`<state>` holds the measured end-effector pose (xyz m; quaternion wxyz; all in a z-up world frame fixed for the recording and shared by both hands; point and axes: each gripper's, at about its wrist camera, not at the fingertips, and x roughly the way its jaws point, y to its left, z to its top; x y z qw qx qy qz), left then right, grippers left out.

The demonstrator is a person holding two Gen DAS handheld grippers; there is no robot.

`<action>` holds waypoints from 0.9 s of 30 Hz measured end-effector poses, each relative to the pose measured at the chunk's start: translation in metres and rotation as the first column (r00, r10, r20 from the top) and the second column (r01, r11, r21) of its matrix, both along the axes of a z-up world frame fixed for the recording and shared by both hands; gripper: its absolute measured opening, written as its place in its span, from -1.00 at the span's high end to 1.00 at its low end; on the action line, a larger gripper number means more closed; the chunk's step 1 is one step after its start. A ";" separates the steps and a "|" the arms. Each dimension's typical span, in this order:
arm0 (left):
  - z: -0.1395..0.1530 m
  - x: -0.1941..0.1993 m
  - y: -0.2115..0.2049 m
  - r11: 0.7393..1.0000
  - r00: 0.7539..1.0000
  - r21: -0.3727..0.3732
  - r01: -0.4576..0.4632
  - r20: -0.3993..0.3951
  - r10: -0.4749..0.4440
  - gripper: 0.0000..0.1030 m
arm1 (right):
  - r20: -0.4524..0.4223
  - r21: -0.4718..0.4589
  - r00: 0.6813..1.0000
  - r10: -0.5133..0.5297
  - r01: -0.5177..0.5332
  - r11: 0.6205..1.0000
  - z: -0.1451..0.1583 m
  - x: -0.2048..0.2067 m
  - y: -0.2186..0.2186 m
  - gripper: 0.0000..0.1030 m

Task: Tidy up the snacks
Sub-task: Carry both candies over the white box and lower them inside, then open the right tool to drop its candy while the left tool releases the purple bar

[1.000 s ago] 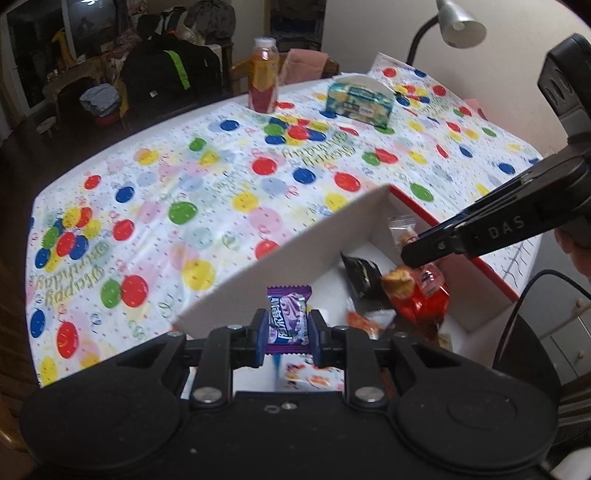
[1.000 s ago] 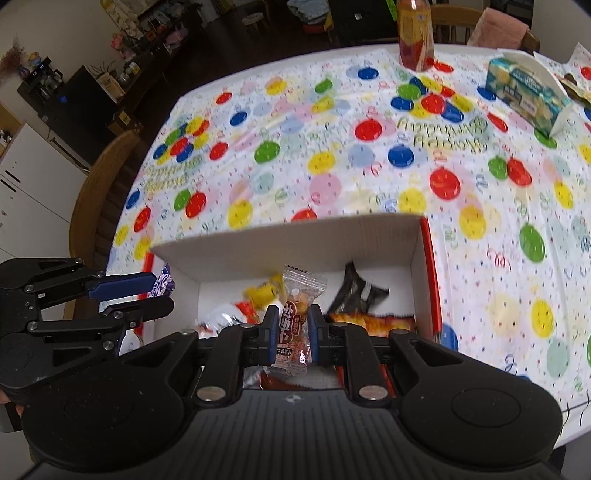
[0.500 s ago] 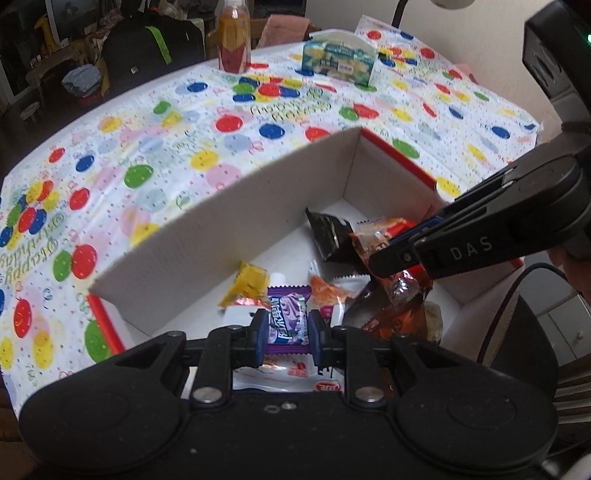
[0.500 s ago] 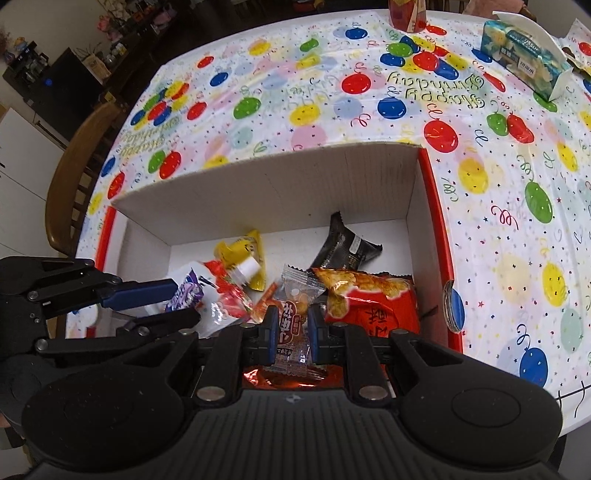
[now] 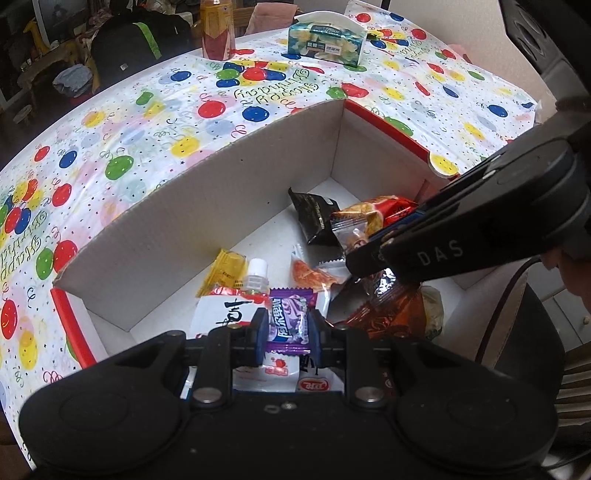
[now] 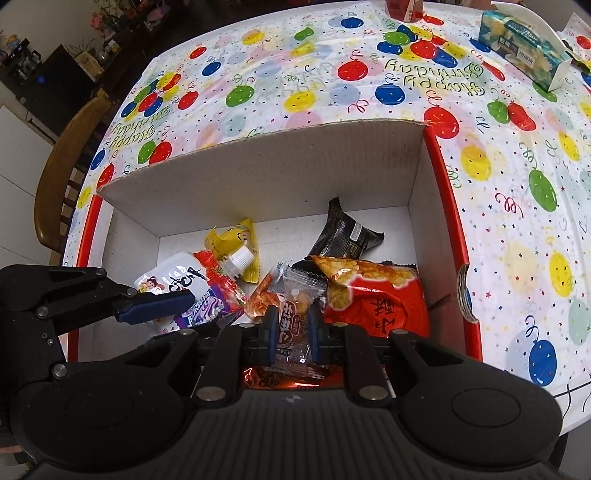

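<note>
A white cardboard box with red outer sides (image 5: 236, 192) (image 6: 280, 162) sits on the balloon tablecloth. Inside lie a black packet (image 5: 314, 214) (image 6: 347, 232), a red chip bag (image 6: 380, 299), a yellow packet (image 5: 227, 271) (image 6: 232, 240), a white pouch with a cap (image 5: 225, 314) (image 6: 173, 280) and an orange-red wrapper (image 5: 310, 273). My left gripper (image 5: 288, 328) is shut on a purple candy (image 5: 288, 319) (image 6: 205, 308), low over the pouch. My right gripper (image 6: 291, 332) is shut on a clear-wrapped snack (image 6: 295, 317) (image 5: 351, 232) above the chip bag.
A tissue box (image 5: 327, 42) (image 6: 524, 55) and a drink bottle (image 5: 218, 29) stand at the table's far side. A wooden chair (image 6: 62, 158) is by the table's left edge. The tablecloth (image 5: 147, 122) beyond the box is bare.
Both grippers have come down from above the box rim into the box, each still holding its snack. The box contents now loom larger and closer.
</note>
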<state>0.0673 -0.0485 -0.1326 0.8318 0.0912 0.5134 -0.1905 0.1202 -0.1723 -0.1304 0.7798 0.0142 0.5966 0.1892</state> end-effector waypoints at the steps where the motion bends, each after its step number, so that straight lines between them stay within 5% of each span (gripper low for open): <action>1: 0.000 -0.001 -0.001 1.000 1.000 0.000 0.000 0.001 0.000 0.60 | -0.002 0.003 1.000 -0.007 0.007 1.000 0.001 -0.001 -0.001 0.69; 10: 0.000 -0.003 -0.002 1.000 1.000 -0.003 -0.009 0.006 0.009 0.59 | 0.000 0.059 0.999 -0.039 0.039 0.998 0.009 -0.011 -0.012 0.67; 19: 0.000 -0.004 -0.001 0.999 0.999 -0.019 -0.048 0.003 0.048 0.49 | 0.024 0.112 1.000 -0.007 0.005 0.994 0.020 -0.018 -0.022 0.42; 21: 0.001 -0.003 0.002 0.997 0.997 -0.037 -0.072 -0.003 0.072 0.46 | 0.034 0.122 0.999 -0.003 -0.001 0.993 0.024 -0.020 -0.025 0.32; 23: 0.001 -0.004 0.004 0.994 0.995 -0.052 -0.100 -0.011 0.100 0.43 | 0.047 0.134 0.999 0.001 -0.007 0.991 0.028 -0.023 -0.028 -0.10; 27: 0.002 -0.006 0.003 0.991 0.992 -0.045 -0.128 -0.005 0.127 0.30 | 0.074 0.145 0.997 0.023 -0.033 0.989 0.034 -0.027 -0.036 -0.14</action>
